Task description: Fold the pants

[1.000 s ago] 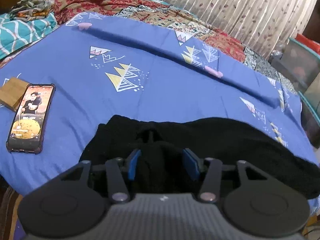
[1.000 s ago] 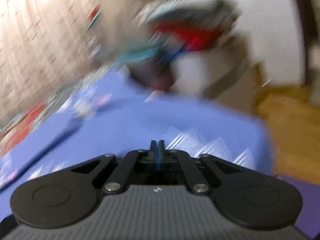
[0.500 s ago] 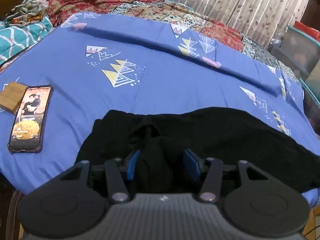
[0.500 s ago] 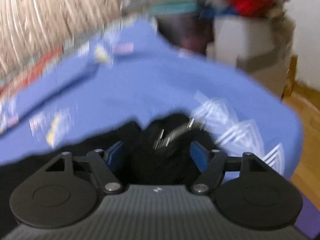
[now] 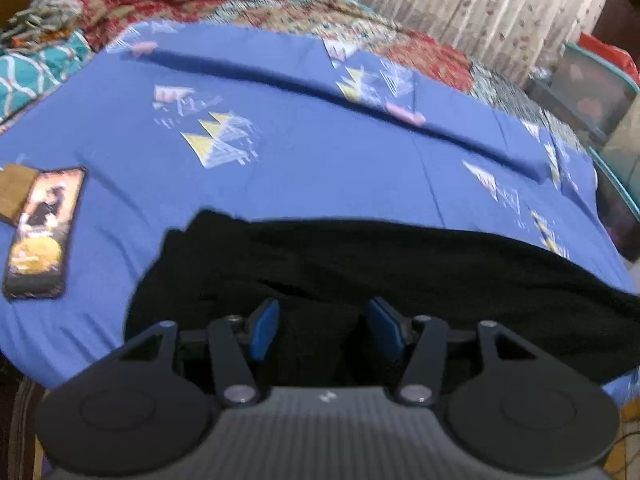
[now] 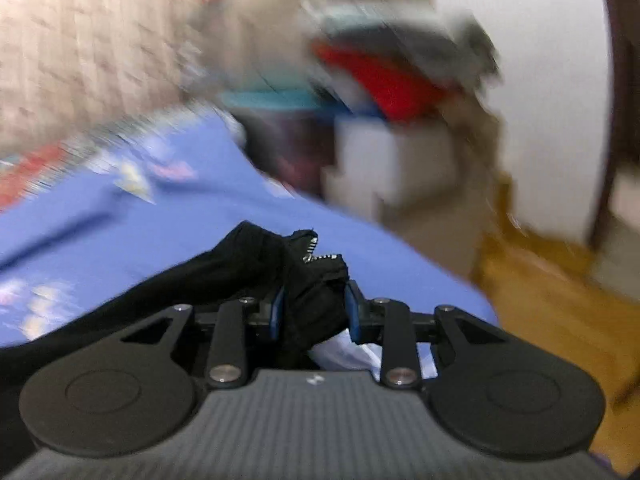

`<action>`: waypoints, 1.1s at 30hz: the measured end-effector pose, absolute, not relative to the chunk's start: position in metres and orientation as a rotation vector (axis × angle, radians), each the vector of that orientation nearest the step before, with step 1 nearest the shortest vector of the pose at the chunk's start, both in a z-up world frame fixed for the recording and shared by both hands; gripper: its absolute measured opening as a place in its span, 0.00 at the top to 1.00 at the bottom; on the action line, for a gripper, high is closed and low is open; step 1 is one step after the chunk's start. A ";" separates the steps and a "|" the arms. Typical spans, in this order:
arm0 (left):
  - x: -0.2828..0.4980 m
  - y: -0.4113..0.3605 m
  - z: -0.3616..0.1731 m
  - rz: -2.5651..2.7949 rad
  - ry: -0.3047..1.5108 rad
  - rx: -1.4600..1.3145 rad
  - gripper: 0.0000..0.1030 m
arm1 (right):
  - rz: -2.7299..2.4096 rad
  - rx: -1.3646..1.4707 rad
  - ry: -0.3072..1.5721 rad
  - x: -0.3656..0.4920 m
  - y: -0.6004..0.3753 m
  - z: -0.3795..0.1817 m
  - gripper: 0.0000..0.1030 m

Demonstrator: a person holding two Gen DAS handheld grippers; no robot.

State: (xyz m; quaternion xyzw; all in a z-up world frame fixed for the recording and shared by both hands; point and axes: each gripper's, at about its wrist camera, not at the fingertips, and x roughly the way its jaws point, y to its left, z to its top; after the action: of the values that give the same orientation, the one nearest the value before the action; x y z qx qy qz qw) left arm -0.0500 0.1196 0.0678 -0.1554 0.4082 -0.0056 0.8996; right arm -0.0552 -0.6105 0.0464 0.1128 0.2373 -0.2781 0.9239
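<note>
Pants (image 5: 400, 264) lie along my bed's (image 5: 320, 168) near edge, my right claw (image 6: 314, 310) just closing on the zipper end and my left claw (image 5: 324, 330) gaping astride loose cloth, so a thin bunched pinch may slip out when I lift.

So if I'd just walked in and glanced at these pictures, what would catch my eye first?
Probably the black pants sprawled across the near edge of the blue patterned bedsheet, with both grippers at them. The right gripper has just been closing on a bunched end with a zipper; the left gripper straddles the dark cloth. Next, a lit phone glowing on the sheet's left side.
</note>
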 end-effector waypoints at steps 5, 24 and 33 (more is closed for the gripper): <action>-0.050 0.114 0.064 -0.008 0.870 -0.276 0.50 | -0.570 0.329 0.526 -0.058 -0.619 0.035 0.41; 0.034 0.185 0.035 0.082 1.090 -0.267 0.58 | 0.570 0.555 0.843 -0.001 -0.377 0.045 0.51; 0.002 0.173 0.102 0.066 0.600 -0.234 0.71 | 0.949 0.317 0.896 0.027 -0.212 0.069 0.69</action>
State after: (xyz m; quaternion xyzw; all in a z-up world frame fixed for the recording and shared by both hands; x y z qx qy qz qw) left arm 0.0020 0.1731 0.1023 -0.1151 0.2948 0.0325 0.9481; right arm 0.0273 -0.2121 0.0693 0.1468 0.4152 0.4398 0.7827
